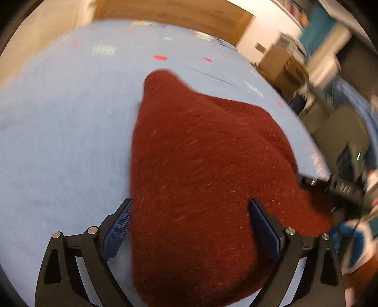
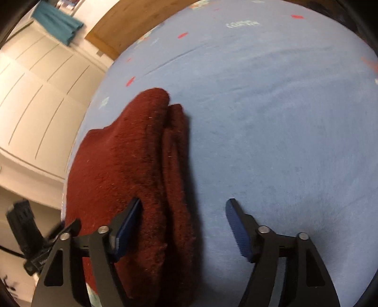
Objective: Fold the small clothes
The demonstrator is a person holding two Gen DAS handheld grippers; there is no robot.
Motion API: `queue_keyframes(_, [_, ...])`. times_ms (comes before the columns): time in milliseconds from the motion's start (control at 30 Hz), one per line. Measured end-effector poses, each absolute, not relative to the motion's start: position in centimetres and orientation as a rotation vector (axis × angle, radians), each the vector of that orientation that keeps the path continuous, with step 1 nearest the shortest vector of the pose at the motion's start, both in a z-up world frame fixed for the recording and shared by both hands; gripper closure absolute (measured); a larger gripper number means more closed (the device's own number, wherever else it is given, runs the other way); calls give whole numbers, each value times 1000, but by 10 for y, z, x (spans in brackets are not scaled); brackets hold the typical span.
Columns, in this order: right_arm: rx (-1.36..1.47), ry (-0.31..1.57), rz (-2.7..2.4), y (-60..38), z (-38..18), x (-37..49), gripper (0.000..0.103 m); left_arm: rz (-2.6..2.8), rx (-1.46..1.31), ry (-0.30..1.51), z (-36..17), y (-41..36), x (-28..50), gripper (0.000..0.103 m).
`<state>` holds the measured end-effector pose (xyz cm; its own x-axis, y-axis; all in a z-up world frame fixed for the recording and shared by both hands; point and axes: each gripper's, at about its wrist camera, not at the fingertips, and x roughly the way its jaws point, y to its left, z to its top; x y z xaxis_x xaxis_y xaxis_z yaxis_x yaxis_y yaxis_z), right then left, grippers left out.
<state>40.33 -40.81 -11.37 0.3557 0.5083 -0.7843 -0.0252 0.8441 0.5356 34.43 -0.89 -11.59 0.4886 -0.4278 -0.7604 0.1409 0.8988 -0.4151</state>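
A dark red knitted garment [image 1: 200, 165] lies folded into a thick bundle on a light blue bedsheet [image 1: 59, 130], near the bed's edge; in the right wrist view its stacked folded edges [image 2: 174, 165] run lengthwise. The sheet carries small red and pale printed marks [image 1: 160, 57], too blurred to read as writing. The left gripper [image 1: 189, 224] stands with jaws wide apart over the near end of the garment, its pads not pressing on it. The right gripper [image 2: 184, 226] is likewise spread, its left pad [image 2: 128, 226] just beside or over the garment's edge, the other above bare sheet. The garment's near end is cut off by the frame. Beyond the bed, blurred: white panelled cupboard doors [image 2: 35, 89], teal cloth [image 2: 56, 21], a wooden headboard [image 1: 165, 11].
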Motion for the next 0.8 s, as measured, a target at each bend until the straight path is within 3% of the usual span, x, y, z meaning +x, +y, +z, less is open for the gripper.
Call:
queue_keyframes(333, [431,1119,221,-436,-69,366,24,-243,-221,883,-60,1,305,11])
queue_keyframes(800, [283,920,151,-421,17,216,22,-109,-86,745,-18,-11,188,10])
